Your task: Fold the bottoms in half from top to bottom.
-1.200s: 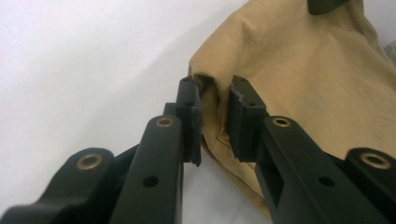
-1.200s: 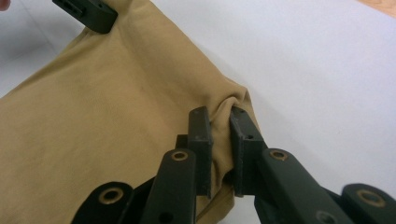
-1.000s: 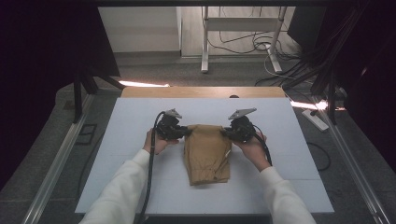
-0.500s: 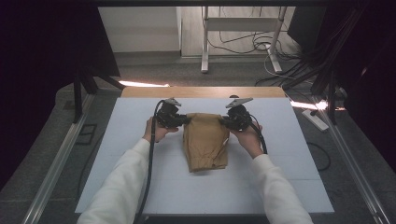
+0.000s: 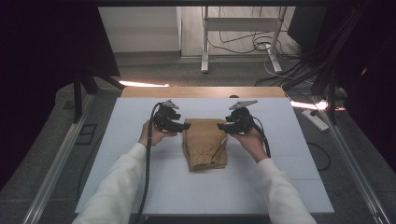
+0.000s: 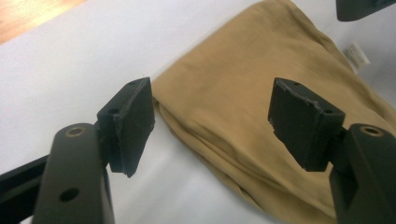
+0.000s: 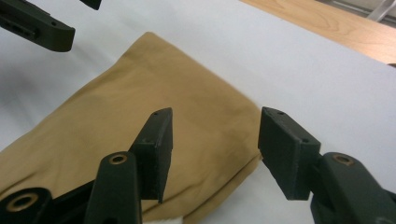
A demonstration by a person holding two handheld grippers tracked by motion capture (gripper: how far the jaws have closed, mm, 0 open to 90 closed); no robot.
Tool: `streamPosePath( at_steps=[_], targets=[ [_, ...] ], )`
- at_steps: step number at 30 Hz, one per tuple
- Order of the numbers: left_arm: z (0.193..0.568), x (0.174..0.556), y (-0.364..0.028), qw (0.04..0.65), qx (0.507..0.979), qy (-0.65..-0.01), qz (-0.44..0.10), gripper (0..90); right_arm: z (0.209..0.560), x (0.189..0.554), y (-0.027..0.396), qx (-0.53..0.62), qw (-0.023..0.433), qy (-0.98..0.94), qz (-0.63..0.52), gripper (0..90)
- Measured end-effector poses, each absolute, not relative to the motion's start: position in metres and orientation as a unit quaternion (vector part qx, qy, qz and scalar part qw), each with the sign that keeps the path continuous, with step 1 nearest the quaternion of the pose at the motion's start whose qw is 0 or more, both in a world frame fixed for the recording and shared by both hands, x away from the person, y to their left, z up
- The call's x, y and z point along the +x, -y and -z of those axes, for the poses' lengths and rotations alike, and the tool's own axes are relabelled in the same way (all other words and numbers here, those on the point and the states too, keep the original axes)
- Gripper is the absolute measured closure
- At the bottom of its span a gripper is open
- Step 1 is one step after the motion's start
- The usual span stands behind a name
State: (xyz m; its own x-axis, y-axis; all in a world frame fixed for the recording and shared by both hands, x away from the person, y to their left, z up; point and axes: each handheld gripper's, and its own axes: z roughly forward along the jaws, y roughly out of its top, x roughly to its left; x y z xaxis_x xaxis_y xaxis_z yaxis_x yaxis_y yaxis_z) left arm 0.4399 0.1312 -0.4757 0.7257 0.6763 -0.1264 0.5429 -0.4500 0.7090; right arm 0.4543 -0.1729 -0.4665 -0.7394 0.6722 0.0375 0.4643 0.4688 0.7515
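I have let go with my left gripper (image 5: pixel 183 125) and drawn it off the left far corner of the folded cloth (image 5: pixel 204 144), now flat mid-table, long axis running away from me, and my right gripper (image 5: pixel 222 126), also released, has pulled off its right corner.

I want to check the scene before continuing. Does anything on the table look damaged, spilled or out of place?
Nothing stands out. The folded tan garment lies flat on the white table, its small white label showing at one edge. The left tool and right tool are open beside its far corners.
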Motion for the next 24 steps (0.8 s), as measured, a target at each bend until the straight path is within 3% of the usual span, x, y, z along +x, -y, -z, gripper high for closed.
streamPosePath(
  at_steps=[10, 24],
  targets=[
    [0.482, 0.412, -0.133, 0.381, 0.856, -0.341, -0.077, 32.9, 0.471, 0.427, 0.186, 0.314, 0.104, -0.859, -0.391, 43.8],
    [0.494, 0.377, -0.140, 0.370, 0.863, -0.335, -0.070, 33.1, 0.485, 0.398, 0.196, 0.302, 0.102, -0.869, -0.377, 42.7]
  ],
)
